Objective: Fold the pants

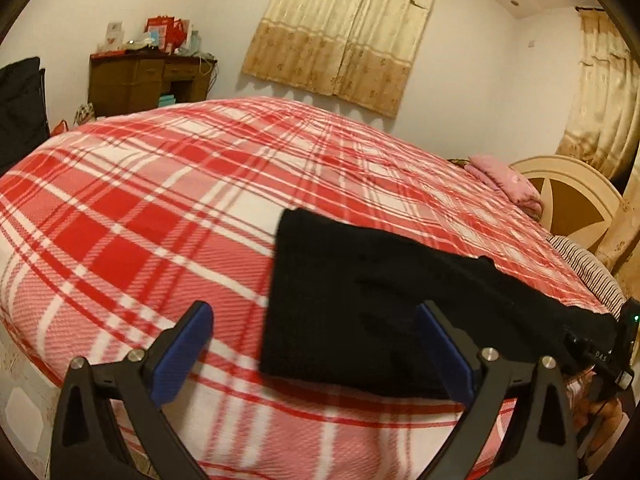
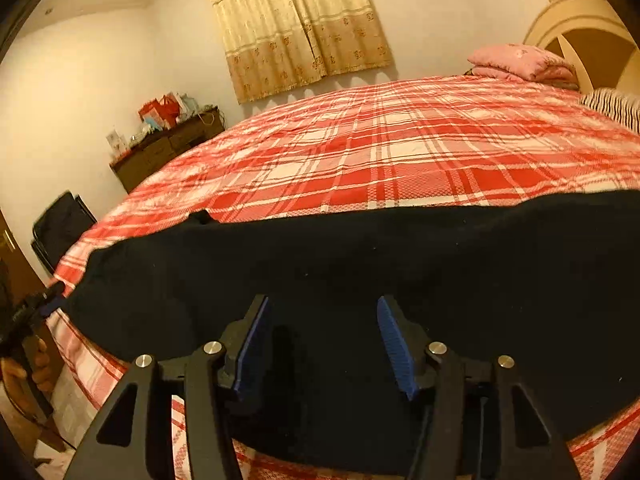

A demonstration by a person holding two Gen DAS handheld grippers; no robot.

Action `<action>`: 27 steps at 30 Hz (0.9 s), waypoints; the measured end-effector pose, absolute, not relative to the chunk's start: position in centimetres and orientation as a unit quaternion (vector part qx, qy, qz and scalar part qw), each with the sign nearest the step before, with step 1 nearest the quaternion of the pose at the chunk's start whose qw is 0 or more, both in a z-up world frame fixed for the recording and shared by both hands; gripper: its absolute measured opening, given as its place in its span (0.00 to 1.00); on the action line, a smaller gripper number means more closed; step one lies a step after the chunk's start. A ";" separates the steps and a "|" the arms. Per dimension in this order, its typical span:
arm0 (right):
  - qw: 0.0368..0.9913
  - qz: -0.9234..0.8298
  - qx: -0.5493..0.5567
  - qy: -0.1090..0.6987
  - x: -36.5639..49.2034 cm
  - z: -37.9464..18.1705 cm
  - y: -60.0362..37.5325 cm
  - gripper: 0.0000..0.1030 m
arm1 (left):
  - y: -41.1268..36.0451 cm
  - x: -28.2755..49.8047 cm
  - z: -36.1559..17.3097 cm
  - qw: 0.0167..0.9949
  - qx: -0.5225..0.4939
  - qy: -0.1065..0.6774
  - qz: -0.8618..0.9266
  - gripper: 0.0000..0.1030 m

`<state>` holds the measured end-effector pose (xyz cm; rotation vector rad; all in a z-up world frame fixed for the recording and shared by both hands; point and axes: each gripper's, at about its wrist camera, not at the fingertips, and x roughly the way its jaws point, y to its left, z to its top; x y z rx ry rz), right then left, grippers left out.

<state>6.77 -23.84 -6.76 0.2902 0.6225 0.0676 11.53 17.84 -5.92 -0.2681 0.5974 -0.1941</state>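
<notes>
Black pants (image 1: 360, 300) lie flat near the front edge of the bed with the red plaid cover (image 1: 160, 208). In the left wrist view my left gripper (image 1: 316, 344) is open, its right finger over the pants' left end, its left finger over bare cover. In the right wrist view the pants (image 2: 360, 264) span the whole width. My right gripper (image 2: 324, 340) is open just above the pants, both blue pads (image 2: 394, 344) over the cloth, holding nothing. The right gripper also shows at the pants' right end in the left wrist view (image 1: 616, 344).
A folded pink blanket (image 2: 520, 64) and a striped pillow (image 2: 612, 106) lie by the headboard (image 1: 576, 200). A brown dresser (image 1: 148, 80) with clutter stands against the far wall. A black chair (image 2: 60, 228) stands left of the bed. Curtains (image 1: 344, 32) hang behind.
</notes>
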 end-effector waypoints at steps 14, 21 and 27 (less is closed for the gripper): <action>0.938 0.044 0.163 0.302 6.8 -6.8 -24.5 0.56 | 16.7 9.1 -8.0 0.897 -0.315 0.306 -0.054 0.99; 0.938 0.046 0.172 0.299 6.7 -6.8 -24.7 0.56 | 15.8 11.8 -8.1 0.901 -0.323 0.285 -0.052 0.93; 0.938 0.047 0.176 0.296 6.7 -6.9 -24.7 0.56 | 17.3 12.6 -9.1 0.896 -0.339 0.283 -0.038 0.27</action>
